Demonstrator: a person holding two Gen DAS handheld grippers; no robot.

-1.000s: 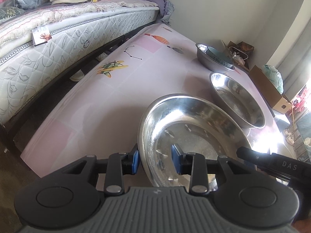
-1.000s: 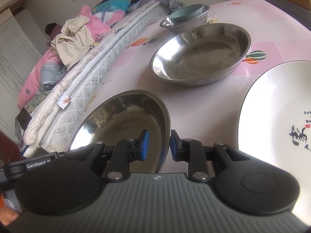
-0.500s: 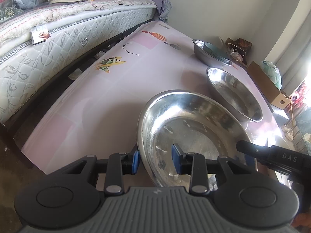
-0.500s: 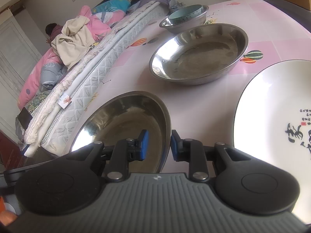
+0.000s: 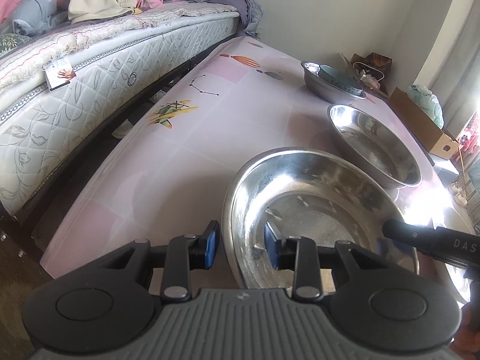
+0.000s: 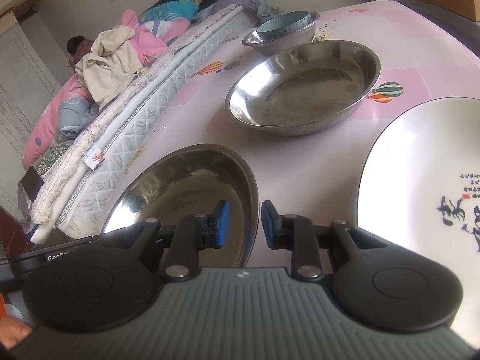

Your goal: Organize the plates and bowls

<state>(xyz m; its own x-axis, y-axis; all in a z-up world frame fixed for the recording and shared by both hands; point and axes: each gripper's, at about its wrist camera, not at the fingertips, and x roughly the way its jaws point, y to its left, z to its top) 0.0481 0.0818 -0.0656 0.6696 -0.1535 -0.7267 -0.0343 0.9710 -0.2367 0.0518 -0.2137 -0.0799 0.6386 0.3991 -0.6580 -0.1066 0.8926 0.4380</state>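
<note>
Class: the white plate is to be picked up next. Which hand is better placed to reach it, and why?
Right. The right gripper sits just beside the plate; the left gripper is across the near bowl from it.

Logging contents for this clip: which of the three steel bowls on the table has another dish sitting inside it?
The farthest steel bowl, at the far end of the pink table: a pale teal bowl is nested inside. The middle steel bowl and nearest steel bowl hold no dish.

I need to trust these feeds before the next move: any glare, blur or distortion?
Left wrist view: sunlight blows out the table at right, behind the nearest steel basin; fisheye bends the mattress. Right wrist view: evenly lit and sharp, though the white plate is bright and cut off by the frame.
</note>
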